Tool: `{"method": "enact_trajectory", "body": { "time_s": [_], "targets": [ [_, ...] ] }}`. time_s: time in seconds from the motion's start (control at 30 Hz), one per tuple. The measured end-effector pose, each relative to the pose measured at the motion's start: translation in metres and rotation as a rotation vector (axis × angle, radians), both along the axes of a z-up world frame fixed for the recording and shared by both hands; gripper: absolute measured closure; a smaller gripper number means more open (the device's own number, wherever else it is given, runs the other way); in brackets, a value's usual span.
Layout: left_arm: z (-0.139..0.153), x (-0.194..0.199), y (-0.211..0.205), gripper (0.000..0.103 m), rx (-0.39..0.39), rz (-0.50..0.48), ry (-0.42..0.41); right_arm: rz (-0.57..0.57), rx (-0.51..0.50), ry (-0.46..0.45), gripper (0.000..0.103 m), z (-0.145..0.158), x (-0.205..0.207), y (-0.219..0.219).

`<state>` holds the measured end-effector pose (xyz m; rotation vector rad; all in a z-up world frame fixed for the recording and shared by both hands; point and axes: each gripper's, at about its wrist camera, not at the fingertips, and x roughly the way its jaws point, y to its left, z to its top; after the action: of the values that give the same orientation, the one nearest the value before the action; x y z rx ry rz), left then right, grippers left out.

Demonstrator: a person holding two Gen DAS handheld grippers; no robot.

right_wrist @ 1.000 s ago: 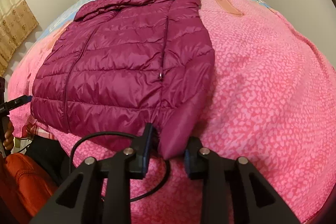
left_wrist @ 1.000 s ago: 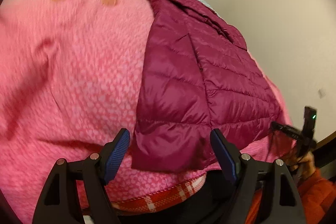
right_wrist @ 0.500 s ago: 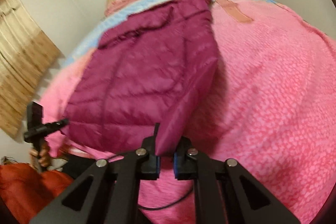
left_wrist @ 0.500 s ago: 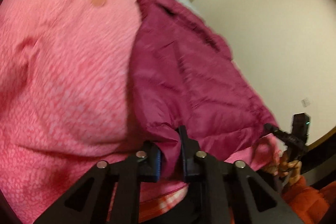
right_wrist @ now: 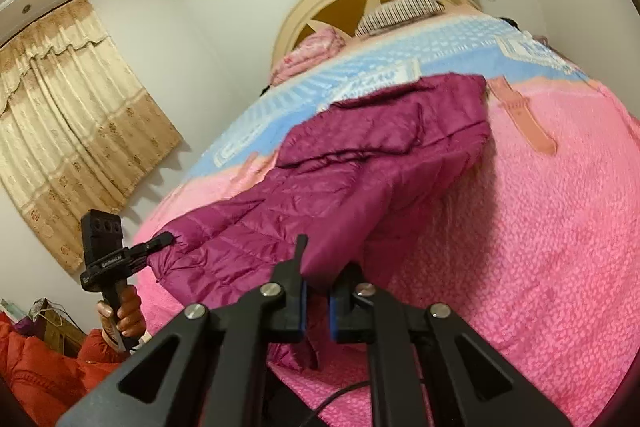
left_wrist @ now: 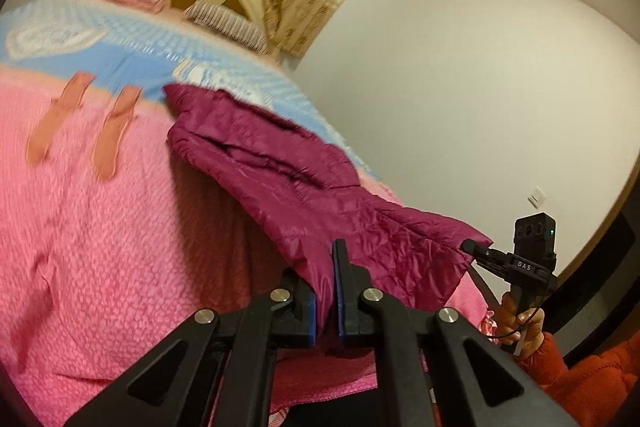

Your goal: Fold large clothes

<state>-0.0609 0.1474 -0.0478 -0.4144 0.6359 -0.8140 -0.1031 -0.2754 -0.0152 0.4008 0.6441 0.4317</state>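
Both tools [left_wrist: 326, 301] [right_wrist: 316, 311] apparently pinch jacket [left_wrist: 320, 195] hem.

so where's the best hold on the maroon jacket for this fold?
The two bottom hem corners, approached from the foot of the bed. The jacket lies lengthwise, collar toward the headboard, hem nearest. The left gripper and right gripper are each shut on a corner.

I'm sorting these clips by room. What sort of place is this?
Most likely a bedroom: a bed under a pink blanket, a rounded headboard with pillows, and curtains along the wall. A maroon puffer jacket lies on the bed.
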Motion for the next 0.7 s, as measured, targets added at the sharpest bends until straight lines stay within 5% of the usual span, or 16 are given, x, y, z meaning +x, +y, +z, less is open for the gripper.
{"method": "enact_trajectory", "body": {
  "time_s": [0.43,0.7],
  "targets": [
    [0.051,-0.039,0.019,0.097,-0.064,-0.042,-0.152,-0.017,0.050,-0.079,0.092,0.035,-0.057,-0.020],
    [0.087,0.056,0.010,0.097,-0.054,0.102,-0.104,-0.055,0.028,-0.219,0.093,0.080,-0.014,-0.030]
  ]
}}
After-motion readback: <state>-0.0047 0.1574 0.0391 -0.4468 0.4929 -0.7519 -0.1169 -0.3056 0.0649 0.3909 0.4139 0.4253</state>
